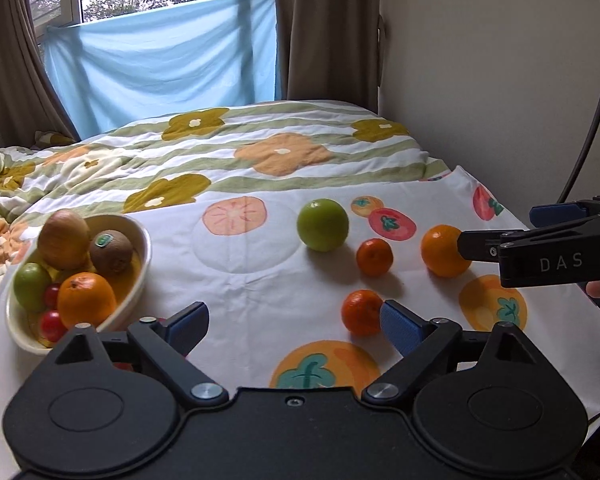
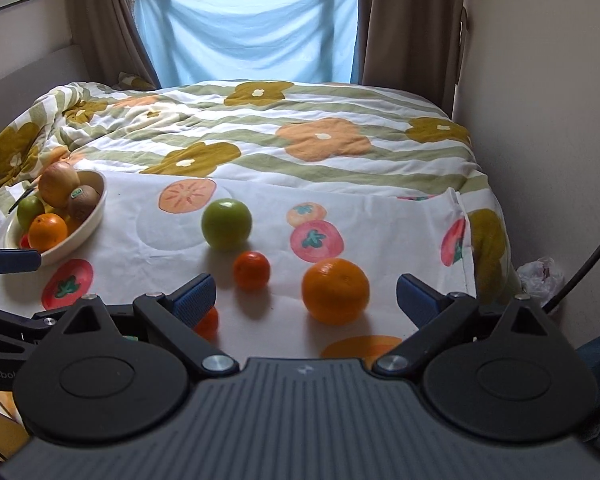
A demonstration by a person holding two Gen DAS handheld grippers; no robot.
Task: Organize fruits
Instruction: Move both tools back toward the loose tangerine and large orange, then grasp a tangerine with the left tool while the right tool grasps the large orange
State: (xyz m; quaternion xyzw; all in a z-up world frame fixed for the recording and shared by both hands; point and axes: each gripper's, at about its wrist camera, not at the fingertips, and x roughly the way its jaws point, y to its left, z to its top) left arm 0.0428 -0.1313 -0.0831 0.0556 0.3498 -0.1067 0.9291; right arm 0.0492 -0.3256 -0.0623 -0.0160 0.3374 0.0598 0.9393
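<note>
Centring my wide-open, empty right claw (image 2: 305, 300) on the large round orange (image 2: 335, 290), lower middle; left claw (image 1: 294, 320) open, probably empty.

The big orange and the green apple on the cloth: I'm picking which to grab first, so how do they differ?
The round green apple is smooth and green; the big round orange is orange and dimpled. The apple lies farther from both grippers, nearer the cream bowl; the orange sits ahead of the open right gripper. Both are loose on the fruit-print cloth, similar in size.
</note>
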